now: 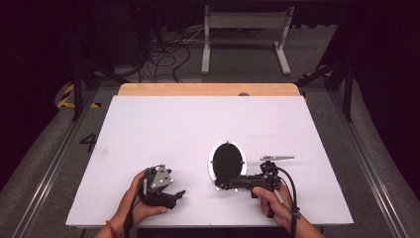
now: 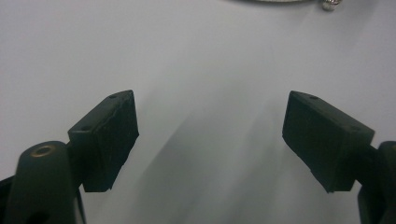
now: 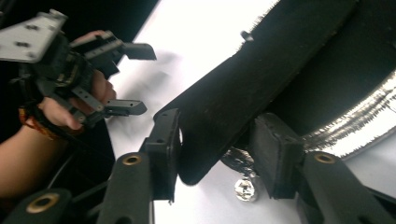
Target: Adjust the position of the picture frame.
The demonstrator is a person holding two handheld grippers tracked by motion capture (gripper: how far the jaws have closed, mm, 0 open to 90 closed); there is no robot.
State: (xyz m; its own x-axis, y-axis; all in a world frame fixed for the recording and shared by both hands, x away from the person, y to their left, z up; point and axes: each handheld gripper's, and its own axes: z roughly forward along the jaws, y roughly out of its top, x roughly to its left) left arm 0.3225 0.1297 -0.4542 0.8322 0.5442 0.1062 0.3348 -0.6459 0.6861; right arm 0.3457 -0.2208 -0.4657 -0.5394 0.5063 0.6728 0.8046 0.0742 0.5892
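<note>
Right gripper point(image 1: 218, 186) lies level near the counter's front edge, pointing toward the left hand; its jaws flank the black handle point(image 3: 261, 79) of a small frying pan point(image 1: 227, 159), pads not clearly pressing. Left gripper point(image 1: 179, 194) hovers well apart to the left, jaws spread over bare surface. White counter point(image 1: 163, 129) with a wooden strip along the far edge; dark room, grey floor, cables and a white metal frame point(image 1: 245, 34) behind. Pan's silver-rimmed bowl sits at mid-counter, black inside, holding nothing; its handle runs from the bowl toward the person.
</note>
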